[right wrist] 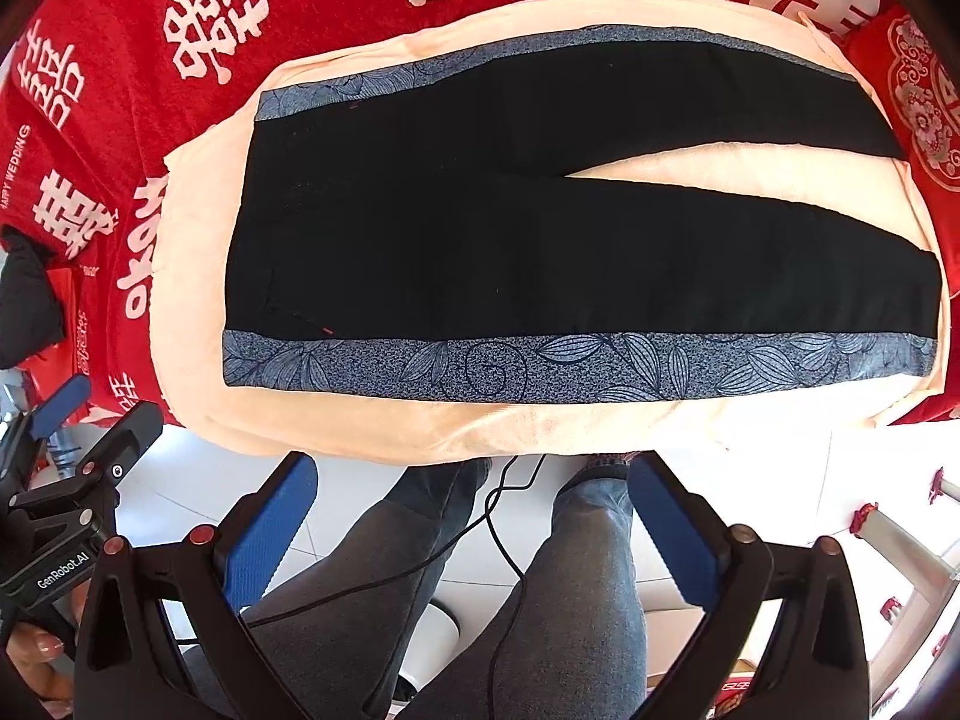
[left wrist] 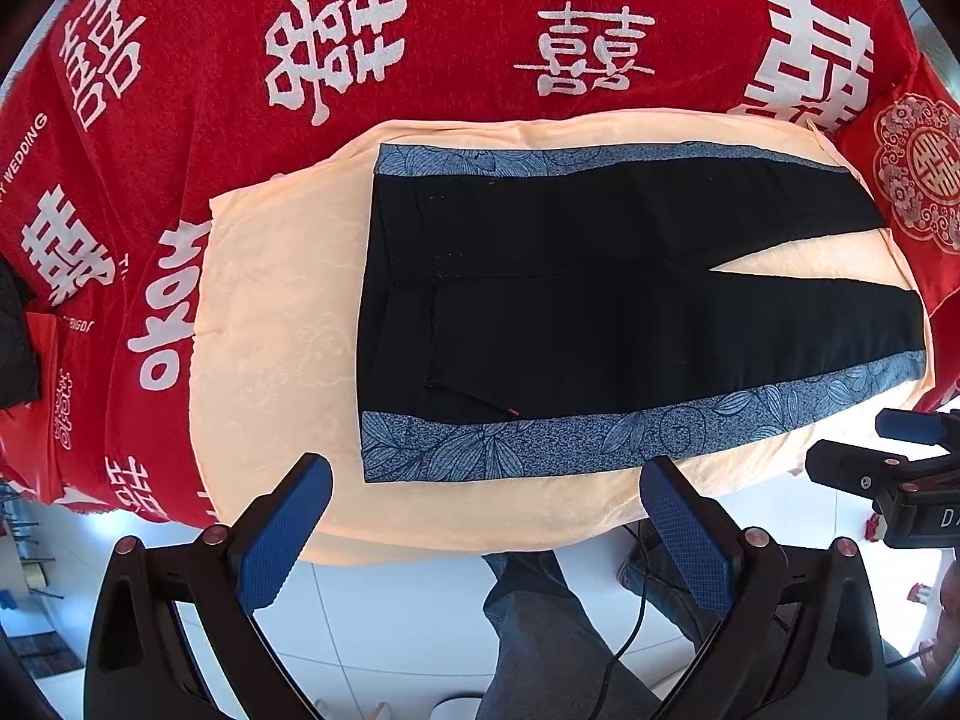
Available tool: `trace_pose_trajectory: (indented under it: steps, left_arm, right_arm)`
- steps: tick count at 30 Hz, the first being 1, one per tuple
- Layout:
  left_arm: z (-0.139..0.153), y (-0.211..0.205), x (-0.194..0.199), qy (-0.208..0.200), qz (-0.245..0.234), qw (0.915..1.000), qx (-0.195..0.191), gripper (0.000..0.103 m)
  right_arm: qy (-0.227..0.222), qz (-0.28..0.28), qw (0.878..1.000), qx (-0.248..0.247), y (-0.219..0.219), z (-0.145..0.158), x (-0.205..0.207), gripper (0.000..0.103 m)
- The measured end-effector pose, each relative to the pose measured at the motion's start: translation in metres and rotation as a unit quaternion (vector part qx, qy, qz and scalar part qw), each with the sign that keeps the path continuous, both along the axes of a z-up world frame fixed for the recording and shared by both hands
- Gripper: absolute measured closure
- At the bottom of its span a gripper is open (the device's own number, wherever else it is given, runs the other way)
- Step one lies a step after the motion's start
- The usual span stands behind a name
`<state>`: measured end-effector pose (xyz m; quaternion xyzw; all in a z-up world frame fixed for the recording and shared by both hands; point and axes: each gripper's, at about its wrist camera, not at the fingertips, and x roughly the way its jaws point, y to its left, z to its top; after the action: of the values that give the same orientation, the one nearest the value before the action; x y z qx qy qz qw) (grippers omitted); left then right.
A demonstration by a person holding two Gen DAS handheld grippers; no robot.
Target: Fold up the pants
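Observation:
Black pants (left wrist: pixel 570 300) with blue leaf-patterned side stripes lie flat on a cream cloth (left wrist: pixel 270 312), waist to the left, legs spread to the right. They also show in the right wrist view (right wrist: pixel 540 252). My left gripper (left wrist: pixel 486 480) is open and empty, above the near edge of the cream cloth, just short of the near stripe. My right gripper (right wrist: pixel 474 480) is open and empty, held off the table's near edge above the floor. Each gripper shows in the other's view, the right one (left wrist: pixel 900 468) and the left one (right wrist: pixel 66 462).
A red blanket (left wrist: pixel 240 30) with white characters covers the table under the cream cloth (right wrist: pixel 198 396). A red cushion (left wrist: pixel 912 174) lies at the far right. A dark garment (left wrist: pixel 15 348) sits at the left edge. The person's legs (right wrist: pixel 576 588) and a cable (right wrist: pixel 498 540) are below.

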<state>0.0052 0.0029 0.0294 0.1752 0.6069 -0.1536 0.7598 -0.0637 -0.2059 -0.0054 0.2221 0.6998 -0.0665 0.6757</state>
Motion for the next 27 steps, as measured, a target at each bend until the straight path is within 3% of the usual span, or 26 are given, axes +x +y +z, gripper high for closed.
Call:
trace_pose_trajectory:
  steps: [27]
  left_arm:
    - [0.006, -0.0005, -0.0034, -0.014, 0.01, 0.9998, 0.003, 0.0]
  right_arm:
    - [-0.006, 0.003, 1.0, -0.008, -0.0041, 0.0056, -0.0006, 0.0]
